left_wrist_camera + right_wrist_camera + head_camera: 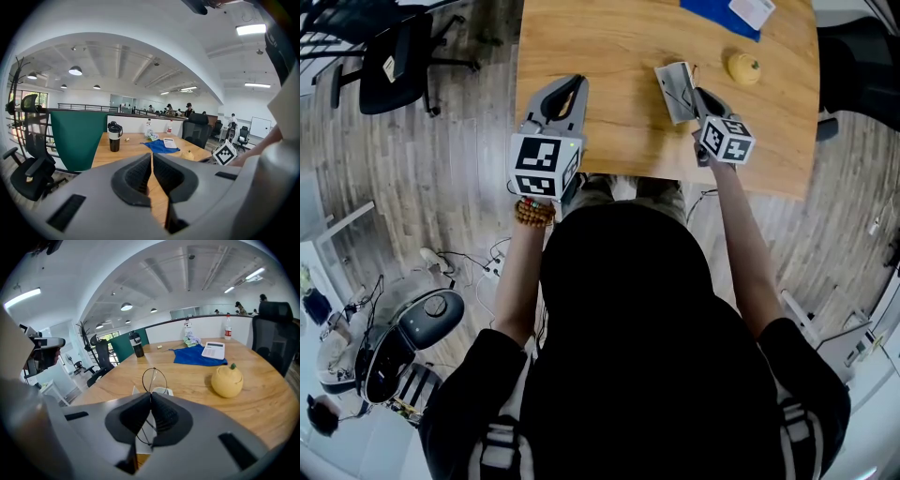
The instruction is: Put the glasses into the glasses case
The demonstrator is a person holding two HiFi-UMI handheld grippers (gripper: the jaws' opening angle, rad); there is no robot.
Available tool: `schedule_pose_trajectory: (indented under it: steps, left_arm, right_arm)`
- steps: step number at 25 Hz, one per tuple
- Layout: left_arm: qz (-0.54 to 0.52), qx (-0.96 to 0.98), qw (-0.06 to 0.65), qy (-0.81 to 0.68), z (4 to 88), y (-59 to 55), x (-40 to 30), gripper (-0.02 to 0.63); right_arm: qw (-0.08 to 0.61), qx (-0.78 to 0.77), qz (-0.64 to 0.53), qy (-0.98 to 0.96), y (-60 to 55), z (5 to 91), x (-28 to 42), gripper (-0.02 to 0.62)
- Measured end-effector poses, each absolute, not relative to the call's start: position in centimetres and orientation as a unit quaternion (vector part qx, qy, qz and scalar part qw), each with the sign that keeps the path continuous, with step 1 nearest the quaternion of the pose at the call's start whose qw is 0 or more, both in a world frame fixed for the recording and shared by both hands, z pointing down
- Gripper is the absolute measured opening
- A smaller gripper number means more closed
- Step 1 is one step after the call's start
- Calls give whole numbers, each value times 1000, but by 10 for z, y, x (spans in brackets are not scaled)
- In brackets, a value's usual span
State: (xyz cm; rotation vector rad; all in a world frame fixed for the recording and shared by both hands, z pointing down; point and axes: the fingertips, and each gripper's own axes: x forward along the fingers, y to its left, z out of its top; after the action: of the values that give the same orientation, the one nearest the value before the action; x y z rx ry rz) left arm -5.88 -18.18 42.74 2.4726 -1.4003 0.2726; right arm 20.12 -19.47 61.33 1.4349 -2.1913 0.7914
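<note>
Right gripper (151, 398): fingers clenched on thin black wire-rimmed round glasses (154, 379); one lens stands up past the fingertips.
Case: pale grey open glasses case (676, 93) on the wooden tabletop (619, 56), just under and beyond the right fingers.
Left gripper (152, 159): fingers pressed together, nothing between them; case well to their right.
Yellow pear-shaped ornament (227, 380): beyond the right fingers, off to their right.

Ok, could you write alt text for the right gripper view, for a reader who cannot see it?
The right hand-held gripper is shut on wire-rimmed glasses, at a grey glasses case on a wooden table. A yellow fruit-shaped object sits at right, a blue cloth beyond.
</note>
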Motion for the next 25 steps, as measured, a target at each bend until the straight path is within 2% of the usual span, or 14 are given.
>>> schedule_pose_trajectory:
  steps: [9, 25]
  left_arm:
    - [96, 859, 145, -481, 429, -182, -55, 31]
    - [104, 861, 148, -475, 431, -172, -54, 32]
  right_arm:
    - [264, 469, 283, -793, -195, 643, 183, 17]
    - [298, 456, 319, -776, -185, 663, 167, 36]
